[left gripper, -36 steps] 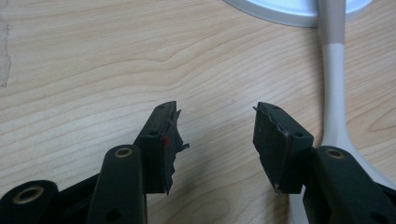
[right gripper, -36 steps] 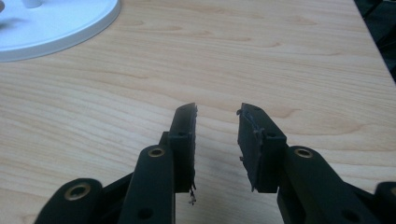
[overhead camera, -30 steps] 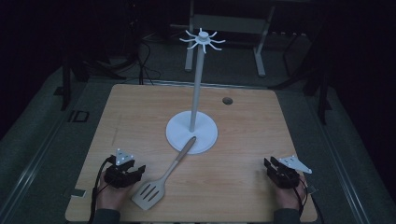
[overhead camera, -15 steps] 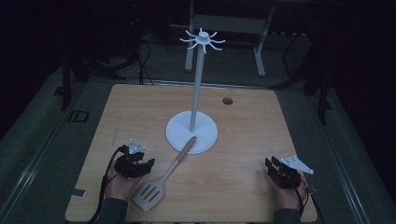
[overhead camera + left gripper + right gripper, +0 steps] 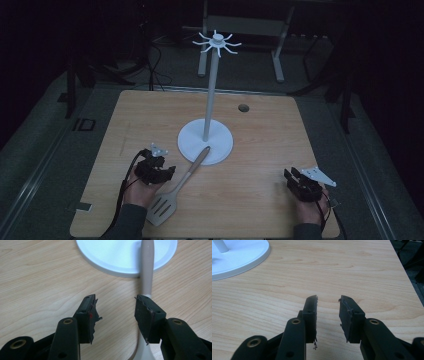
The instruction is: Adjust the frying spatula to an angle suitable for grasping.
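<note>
Left gripper (image 5: 167,171) now nearer spatula handle (image 5: 192,166), jaws apart, empty.

Left tongs (image 5: 159,169) sit at near-left of the counter (image 5: 260,130), held from below by the left hand (image 5: 139,189), sleeve at the near edge. Jaws apart w/ a wide gap, nothing between them, pointing far-right; cable loops off to the left. Right tongs (image 5: 296,179) at near-right, held by the right hand (image 5: 311,211), grey plate on top, jaws parted w/ a narrower gap, empty, pointing far-left, low over the wood.
</note>
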{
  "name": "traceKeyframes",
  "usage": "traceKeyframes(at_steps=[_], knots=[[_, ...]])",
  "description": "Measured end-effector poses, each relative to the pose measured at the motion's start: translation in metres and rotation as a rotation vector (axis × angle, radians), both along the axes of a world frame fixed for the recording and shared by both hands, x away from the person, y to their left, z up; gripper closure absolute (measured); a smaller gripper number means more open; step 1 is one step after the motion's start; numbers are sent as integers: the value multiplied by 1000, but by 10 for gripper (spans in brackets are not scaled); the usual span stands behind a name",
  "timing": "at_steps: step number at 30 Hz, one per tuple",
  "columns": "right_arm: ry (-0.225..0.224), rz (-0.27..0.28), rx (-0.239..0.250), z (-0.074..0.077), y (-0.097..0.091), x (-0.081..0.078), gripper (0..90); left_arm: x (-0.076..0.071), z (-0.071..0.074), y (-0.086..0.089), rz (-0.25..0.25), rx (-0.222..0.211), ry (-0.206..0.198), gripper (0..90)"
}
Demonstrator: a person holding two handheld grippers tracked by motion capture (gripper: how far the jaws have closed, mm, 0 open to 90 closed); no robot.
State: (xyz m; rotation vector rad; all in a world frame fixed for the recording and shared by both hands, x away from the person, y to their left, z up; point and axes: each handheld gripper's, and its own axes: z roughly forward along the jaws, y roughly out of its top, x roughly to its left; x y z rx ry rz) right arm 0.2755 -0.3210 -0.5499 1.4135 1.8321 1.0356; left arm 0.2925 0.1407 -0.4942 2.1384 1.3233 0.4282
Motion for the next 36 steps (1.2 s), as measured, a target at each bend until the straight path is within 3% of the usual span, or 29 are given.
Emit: traceKeyframes(at_steps=[7,19,29,36], knots=[[-2,-6,4,0,0,0,664,13,1,-21,-35,31,33,555],[-7,-11,7,1,-1,0,661,27,-2,-45,-52,52,73,617],[-8,-13,10,1,-1,0,659,36,-16,-61,-111,113,142,677],[-8,-13,9,1,-2,1,655,41,-24,-72,-146,180,203,696]])
